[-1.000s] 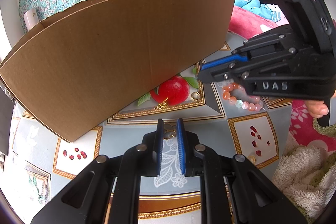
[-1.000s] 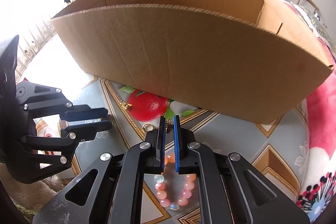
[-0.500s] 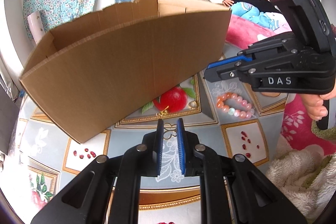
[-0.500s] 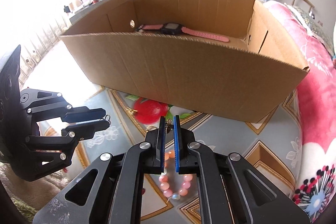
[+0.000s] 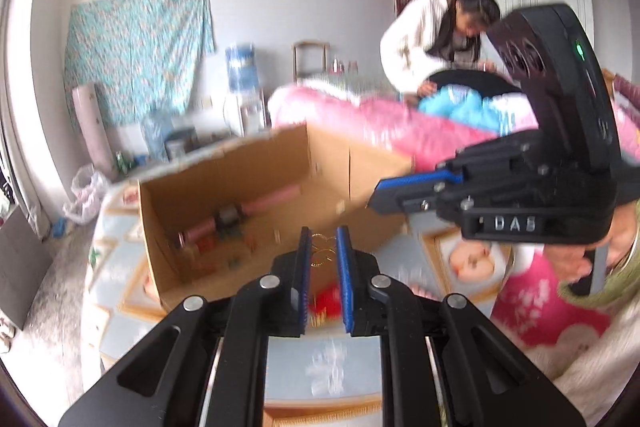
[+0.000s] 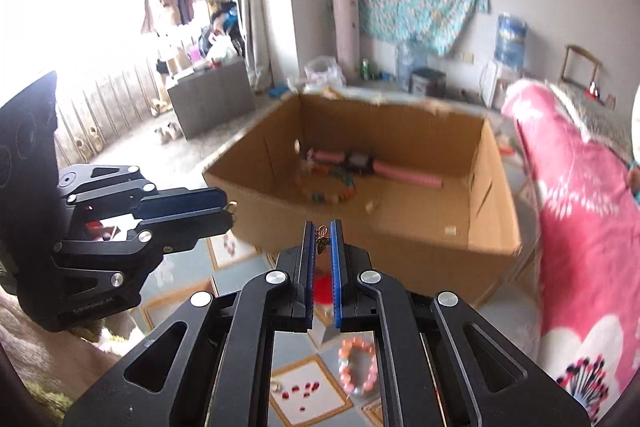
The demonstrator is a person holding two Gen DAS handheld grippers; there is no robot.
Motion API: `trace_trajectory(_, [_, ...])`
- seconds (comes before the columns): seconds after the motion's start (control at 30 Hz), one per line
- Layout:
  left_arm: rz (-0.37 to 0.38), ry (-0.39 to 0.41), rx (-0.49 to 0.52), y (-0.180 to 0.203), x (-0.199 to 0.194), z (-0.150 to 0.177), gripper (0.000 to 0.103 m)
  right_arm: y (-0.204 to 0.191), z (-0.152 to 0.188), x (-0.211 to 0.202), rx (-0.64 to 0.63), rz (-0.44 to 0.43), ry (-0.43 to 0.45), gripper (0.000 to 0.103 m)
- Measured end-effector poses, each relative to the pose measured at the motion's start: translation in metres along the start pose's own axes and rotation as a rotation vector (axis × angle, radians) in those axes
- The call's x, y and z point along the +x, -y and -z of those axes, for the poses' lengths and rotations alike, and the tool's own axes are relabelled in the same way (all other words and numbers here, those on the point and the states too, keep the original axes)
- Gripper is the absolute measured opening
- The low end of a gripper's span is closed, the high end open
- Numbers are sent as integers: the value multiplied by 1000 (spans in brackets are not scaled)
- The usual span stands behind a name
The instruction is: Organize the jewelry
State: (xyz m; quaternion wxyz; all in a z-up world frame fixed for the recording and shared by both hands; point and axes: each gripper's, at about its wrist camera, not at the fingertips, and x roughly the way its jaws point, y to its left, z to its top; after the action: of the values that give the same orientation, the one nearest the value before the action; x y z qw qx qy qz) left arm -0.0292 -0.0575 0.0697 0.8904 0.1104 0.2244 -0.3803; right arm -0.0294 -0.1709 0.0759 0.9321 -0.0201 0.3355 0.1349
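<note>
My left gripper [image 5: 321, 233] is shut on a small gold wire earring [image 5: 322, 247] and hangs above the near wall of an open cardboard box [image 5: 240, 187]. My right gripper [image 6: 321, 225] is shut on a bronze butterfly charm [image 6: 321, 242], held just short of the same box [image 6: 400, 227]. Inside the box lie a pink-strapped watch [image 6: 400, 175] and a string of coloured beads [image 6: 332, 193]. A peach bead bracelet [image 6: 357, 371] lies on the patterned tablecloth [image 6: 304, 379] under the right gripper. Each gripper also shows in the other's view: the left gripper [image 6: 226, 209] and the right gripper [image 5: 374, 197].
Small red beads [image 6: 300, 393] are scattered on the cloth. A pink floral blanket [image 6: 580, 227] borders the table on the right. A person in white [image 5: 420, 43] leans over a bed behind the box. A fluffy cover [image 5: 592, 367] lies at the near right.
Both grippers have risen with their pieces still held. The box's inside, hidden behind its near wall a second ago, now shows with the watch and beads.
</note>
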Motion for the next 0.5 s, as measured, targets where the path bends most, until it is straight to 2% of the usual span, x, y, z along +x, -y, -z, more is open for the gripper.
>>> trace_trajectory(0.1, [-5,39,5,-6,5,-18,12,7,-19,-3,-14,-20,56,5])
trace_trajectory(0.17, [0,21,-16,-16,18,-27,12,13,-31,4,-17,-31,69,5])
trace_trajectory(0.23, [39,-15,-65,-29,38,-35,12,26,-42,14,-7,-45,60,5])
trace_trajectory(0.33, [101,-92,-140,-45,70,-45,12,50,-57,36,21,-56,8,5])
trace_trajectory(0.5, [196,-219,-233,-53,126,-50,12,88,-74,87,91,-88,-140,5])
